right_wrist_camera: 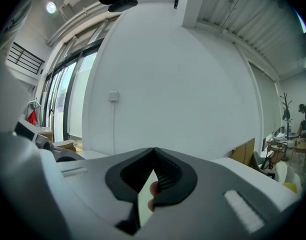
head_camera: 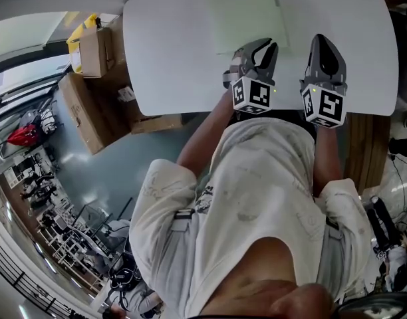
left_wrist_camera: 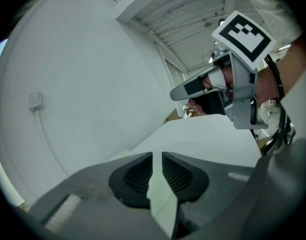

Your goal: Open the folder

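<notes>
Two tools: both held over the near edge of the white rounded counter (head_camera: 170,52).
Left side: left gripper (head_camera: 265,45), jaws a narrow gap apart, nothing between them.
Right side: right gripper (head_camera: 323,42), jaws closed tip to tip.
Folder: pale green translucent plastic folder (head_camera: 247,15), flat on the counter, its near edge by the left gripper's tips.
</notes>
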The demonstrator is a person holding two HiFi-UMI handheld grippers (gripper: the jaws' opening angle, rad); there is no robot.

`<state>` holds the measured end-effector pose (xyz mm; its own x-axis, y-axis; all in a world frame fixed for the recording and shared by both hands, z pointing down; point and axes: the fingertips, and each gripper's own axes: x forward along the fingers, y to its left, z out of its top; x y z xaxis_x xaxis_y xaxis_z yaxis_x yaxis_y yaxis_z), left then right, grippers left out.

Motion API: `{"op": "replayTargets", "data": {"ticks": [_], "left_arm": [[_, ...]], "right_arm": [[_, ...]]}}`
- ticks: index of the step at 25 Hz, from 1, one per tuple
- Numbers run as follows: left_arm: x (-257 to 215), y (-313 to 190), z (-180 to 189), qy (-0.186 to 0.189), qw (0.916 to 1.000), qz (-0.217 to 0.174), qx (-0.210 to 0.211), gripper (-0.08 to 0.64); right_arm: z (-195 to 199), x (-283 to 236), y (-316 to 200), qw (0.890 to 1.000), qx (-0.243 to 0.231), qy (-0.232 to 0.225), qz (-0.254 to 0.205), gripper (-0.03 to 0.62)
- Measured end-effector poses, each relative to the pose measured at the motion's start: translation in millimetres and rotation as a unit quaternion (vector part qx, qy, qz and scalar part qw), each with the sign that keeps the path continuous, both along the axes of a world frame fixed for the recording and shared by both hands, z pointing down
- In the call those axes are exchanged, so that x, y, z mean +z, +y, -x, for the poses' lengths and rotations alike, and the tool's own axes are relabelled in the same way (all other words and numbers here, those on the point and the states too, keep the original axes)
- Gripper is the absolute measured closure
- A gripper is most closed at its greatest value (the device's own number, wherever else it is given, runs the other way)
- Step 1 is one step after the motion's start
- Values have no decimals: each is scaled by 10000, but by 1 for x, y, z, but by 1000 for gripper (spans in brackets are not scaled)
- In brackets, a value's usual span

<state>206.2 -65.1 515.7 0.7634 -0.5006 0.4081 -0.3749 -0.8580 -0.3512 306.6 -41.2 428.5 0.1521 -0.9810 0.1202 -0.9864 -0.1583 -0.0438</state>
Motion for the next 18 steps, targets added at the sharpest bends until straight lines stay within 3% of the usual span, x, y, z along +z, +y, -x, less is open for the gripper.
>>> {"op": "replayTargets", "data": {"ticks": [5,10,18], "left_arm": [[30,7,-17,-639,9974,-88,321,445],[61,15,-29,-1341,9895,-98,529,400],[91,8,-28,-2087,9763,-291,492,380]], "right_arm": [[-6,15,2,9998,-62,-62,155,591],[-18,26,7,9996,-69,-128,260,591],[-27,36,7,9992,-65,-217,319,591]]}}
